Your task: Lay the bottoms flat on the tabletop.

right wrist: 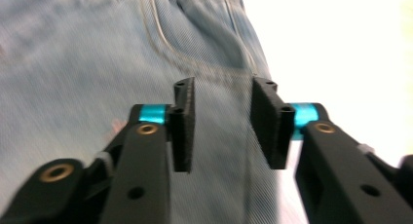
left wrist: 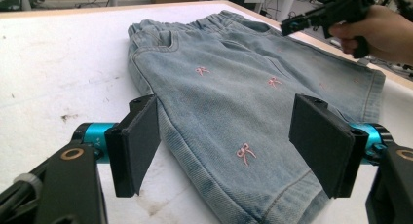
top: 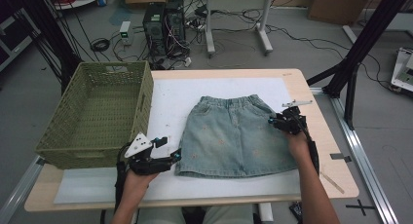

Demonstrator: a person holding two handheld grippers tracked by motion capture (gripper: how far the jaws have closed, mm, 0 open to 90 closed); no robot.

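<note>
A light-blue denim skirt [top: 234, 134] with small pink bows lies flat on the white mat [top: 168, 95], waistband at the far side. My left gripper [top: 174, 156] rests at the skirt's near-left hem corner. In the left gripper view its jaws [left wrist: 226, 118] stand wide apart with the hem [left wrist: 214, 180] lying between them, and the pads [left wrist: 141, 136] are clear of the cloth. My right gripper [top: 273, 121] hangs over the skirt's right edge near the waistband. Its jaws [right wrist: 221, 90] are partly apart above the denim [right wrist: 73, 63], gripping nothing.
A green woven basket [top: 97, 112] stands on the table's left part, beside the mat. Bare wooden tabletop [top: 331, 151] runs along the right. Beyond the table are computer towers [top: 163, 27], cables and a black frame leg [top: 350, 63] on the floor.
</note>
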